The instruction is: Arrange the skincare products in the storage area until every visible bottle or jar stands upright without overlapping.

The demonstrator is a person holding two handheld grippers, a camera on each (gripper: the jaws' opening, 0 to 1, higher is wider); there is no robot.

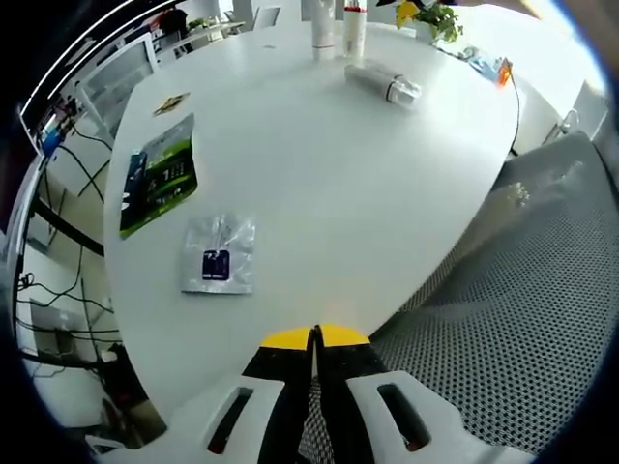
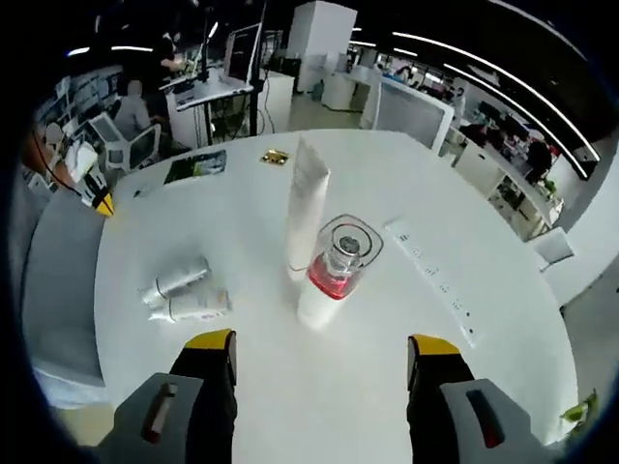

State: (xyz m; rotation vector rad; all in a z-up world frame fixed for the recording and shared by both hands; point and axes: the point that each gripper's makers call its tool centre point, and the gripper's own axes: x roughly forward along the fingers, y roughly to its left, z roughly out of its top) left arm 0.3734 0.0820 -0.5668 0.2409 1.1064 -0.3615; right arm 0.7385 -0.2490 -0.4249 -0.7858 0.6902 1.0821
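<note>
1. Looking along our left gripper [image 1: 314, 336], we see its yellow-tipped jaws pressed together with nothing between them, hanging over the near edge of the white table [image 1: 338, 213].
2. Beside that edge sits a mesh chair [image 1: 513, 319], grey and perforated.
3. Far across the table in the left gripper view, we see two containers standing upright side by side: a white tube [image 1: 323, 29] and a bottle with a red band [image 1: 355, 31].
4. Just in front of them a pair of small tubes [image 1: 384, 81] lies flat on the table, touching each other.
5. Nearer to us in that view, a green packet [image 1: 160, 174] and a silver foil sachet [image 1: 220, 253] lie flat, apart from each other; a small gold item [image 1: 171, 103] rests further back.
6. In the right gripper view, our right gripper [image 2: 321, 360] has its jaws spread wide and grips nothing.
7. Just beyond its tips stands the bottle with a red band [image 2: 334, 275], seen from above with its clear cap, and right behind it the white tube [image 2: 307, 208] stands upright.
8. To one side, the pair of small tubes [image 2: 182, 293] lies on its side, well apart from the standing pair.
9. A long white strip [image 2: 432, 278] lies flat on the other side of the bottle.
</note>
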